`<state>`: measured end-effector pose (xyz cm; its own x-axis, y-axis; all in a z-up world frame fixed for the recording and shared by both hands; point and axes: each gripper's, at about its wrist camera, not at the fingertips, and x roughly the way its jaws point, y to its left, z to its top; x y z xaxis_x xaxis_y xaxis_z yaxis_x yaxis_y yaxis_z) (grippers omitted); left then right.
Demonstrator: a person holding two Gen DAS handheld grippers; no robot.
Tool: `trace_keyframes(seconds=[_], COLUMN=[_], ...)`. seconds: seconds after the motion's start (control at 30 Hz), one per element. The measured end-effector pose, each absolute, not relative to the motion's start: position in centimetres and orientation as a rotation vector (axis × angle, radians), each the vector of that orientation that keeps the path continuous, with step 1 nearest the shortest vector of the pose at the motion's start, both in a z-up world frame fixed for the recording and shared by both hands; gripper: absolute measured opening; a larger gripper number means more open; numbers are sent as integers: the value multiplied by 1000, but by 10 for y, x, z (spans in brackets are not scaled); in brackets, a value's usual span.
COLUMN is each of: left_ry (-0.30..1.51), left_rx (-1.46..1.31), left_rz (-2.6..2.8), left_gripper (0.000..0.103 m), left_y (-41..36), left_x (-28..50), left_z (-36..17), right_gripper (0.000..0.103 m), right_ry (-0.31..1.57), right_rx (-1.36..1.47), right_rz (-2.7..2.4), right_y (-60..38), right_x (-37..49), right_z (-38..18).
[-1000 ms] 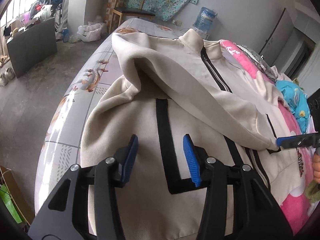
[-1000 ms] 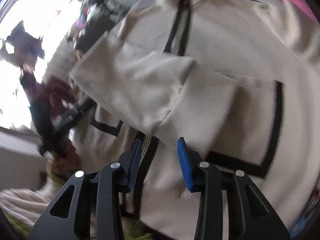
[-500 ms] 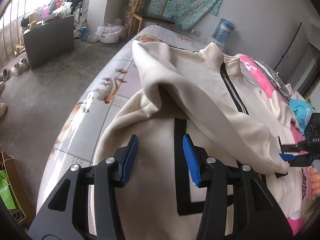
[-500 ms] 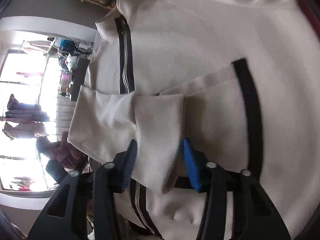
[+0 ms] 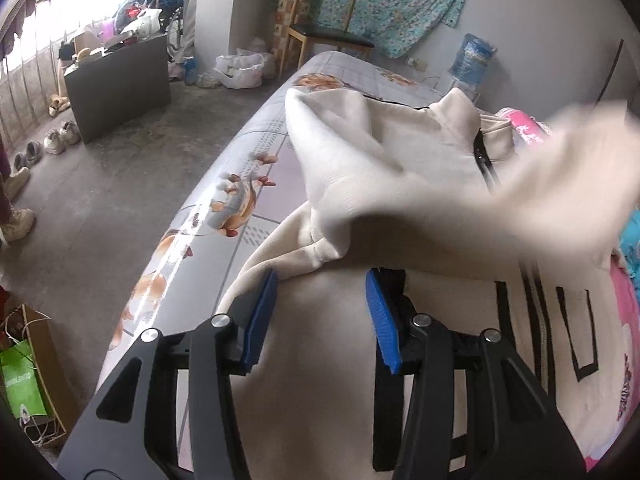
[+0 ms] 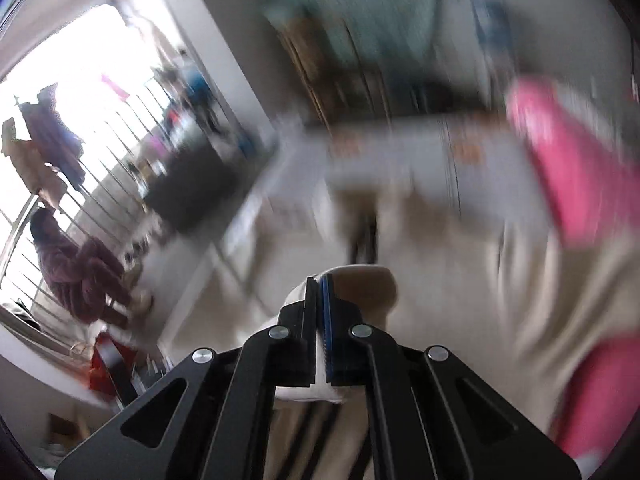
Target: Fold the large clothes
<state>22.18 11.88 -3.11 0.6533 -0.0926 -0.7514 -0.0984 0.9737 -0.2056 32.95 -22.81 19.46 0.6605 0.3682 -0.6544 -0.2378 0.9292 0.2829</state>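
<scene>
We see the cream zip-up jacket with black trim [image 5: 400,184] lying spread on the bed with the grey floral sheet [image 5: 240,184], collar toward the far end. The right hand-held gripper [image 6: 320,304] is pressed together on a fold of the cream fabric, the cloth bulging out past its blue pads; the right wrist view is heavily blurred. In the left wrist view a blurred cream sleeve [image 5: 560,184] stretches across the upper right, raised off the jacket body; we judge this is the part the right one is pinching. The left hand-held gripper [image 5: 320,316] is spread partway and hovers over the near body panel, nothing between its pads, near a bunched seam at the left edge.

Step in hand, as we judge it: folding a sleeve or side panel across the jacket front. Next move likely calls for laying the lifted cloth flat across the chest without dragging the body, then releasing; the left one could pin the panel or take the near hem. Risk: soft, thick fabric may bunch or slide.

Surface and room: a pink printed blanket [image 5: 624,320] lies at the right of the bed. Beyond, grey concrete floor, a dark cabinet [image 5: 116,84] at far left, a wooden chair [image 5: 328,32] at the far wall, a blue water jug [image 5: 474,60], shoes by the bright window. A person in a dark red jacket [image 6: 80,272] stands at left in the right wrist view.
</scene>
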Motion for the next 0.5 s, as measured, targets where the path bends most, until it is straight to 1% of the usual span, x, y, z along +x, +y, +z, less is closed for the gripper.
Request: trace_keyframes(seconds=[0.03,0.1,0.2,0.23,0.3,0.37,0.5], left_ry=[860,859,857,856,858,860,863], left_rx=[-234,-239,-252,-253,-241,-223,-204], left_rz=[15,30,39,42,45,53,63], left_gripper=[44,43,41,41,41,41,41], left_y=[119,121,123,123,122,120,117], left_x=[221,221,220,220,221,221,223], left_z=[-31,-31,-31,-31,-31,-31,-30], right_gripper=[3,3,3,3,3,3,3], right_ry=[726,701,793,860,943,975,892], right_rx=[162,144,165,187,221,254,278], right_rz=[330,287,199,165,119,118,150], right_y=[-234,-248,-285,-298,-313,-321,-326], right_x=[328,328,338,347,357,362,352], right_z=[207,207,160,131,89,66,82])
